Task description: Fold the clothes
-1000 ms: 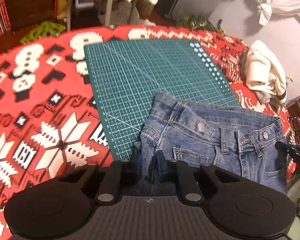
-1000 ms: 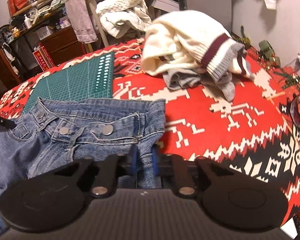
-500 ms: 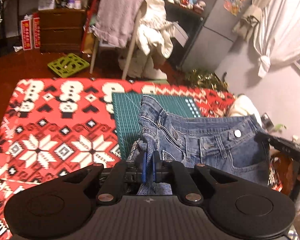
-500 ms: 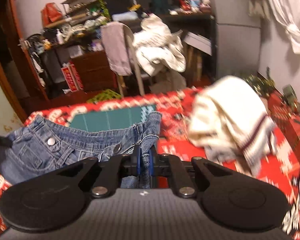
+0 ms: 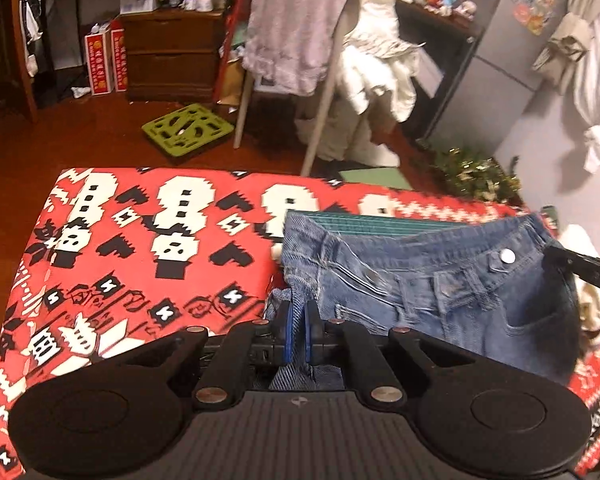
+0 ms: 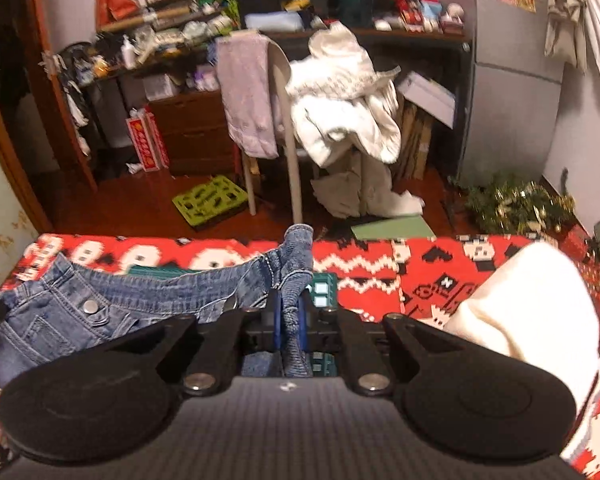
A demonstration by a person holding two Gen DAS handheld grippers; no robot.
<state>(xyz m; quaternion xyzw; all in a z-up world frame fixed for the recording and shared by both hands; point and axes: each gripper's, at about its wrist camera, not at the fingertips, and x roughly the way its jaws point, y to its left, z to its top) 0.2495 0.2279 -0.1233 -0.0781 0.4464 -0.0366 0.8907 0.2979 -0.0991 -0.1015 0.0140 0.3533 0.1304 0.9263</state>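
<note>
Above the red patterned blanket, jeans stretched between left tongs and right tongs, both clamped on waistband ends.

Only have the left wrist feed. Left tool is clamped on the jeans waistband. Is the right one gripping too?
Observer: Yes, the right tool is shut on the other end of the jeans waistband.
Operator: Anything lying to the right of it?
Observer: A white sweater lies on the red cloth, close beside that tool.
Operator: Does the sweater touch the jeans?
Observer: No, red cloth shows between them.
</note>
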